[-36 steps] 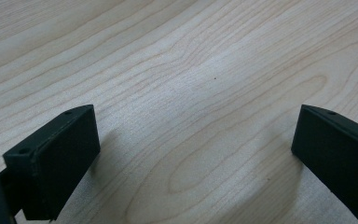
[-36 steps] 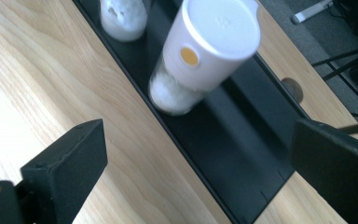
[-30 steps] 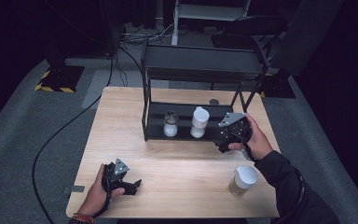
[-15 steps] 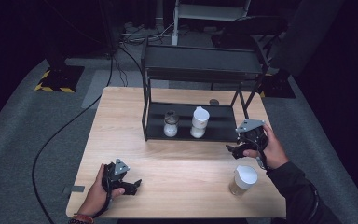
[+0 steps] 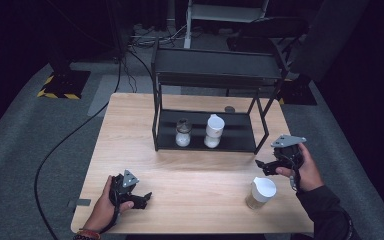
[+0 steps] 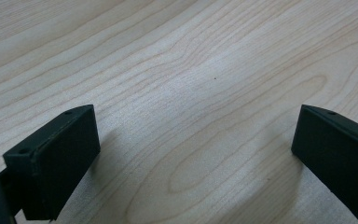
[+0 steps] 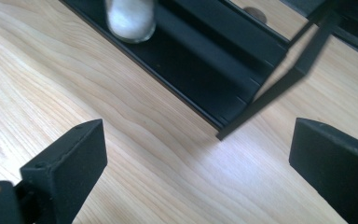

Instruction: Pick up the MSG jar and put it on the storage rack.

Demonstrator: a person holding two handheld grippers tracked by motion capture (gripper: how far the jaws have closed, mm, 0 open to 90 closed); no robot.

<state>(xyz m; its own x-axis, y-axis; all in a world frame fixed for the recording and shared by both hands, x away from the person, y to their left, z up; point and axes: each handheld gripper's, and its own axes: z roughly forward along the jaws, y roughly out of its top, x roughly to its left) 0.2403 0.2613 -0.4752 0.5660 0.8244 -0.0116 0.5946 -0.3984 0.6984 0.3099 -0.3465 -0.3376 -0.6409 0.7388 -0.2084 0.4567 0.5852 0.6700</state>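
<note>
My right gripper (image 5: pixel 264 166) wide, empty, near black metal rack (image 5: pixel 205 142); left gripper (image 5: pixel 142 197) wide, idle. Next, I judge: reach white-lidded cup (image 5: pixel 260 193).

No readable text, labels or numbers anywhere.

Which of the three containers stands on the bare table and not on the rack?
The paper cup at the front right, below the right tongs. The glass jar and the white container stand on the black rack.

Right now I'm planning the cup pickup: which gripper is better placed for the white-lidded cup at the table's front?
Right. The right gripper hovers open just behind the cup; the left gripper sits across the table.
</note>
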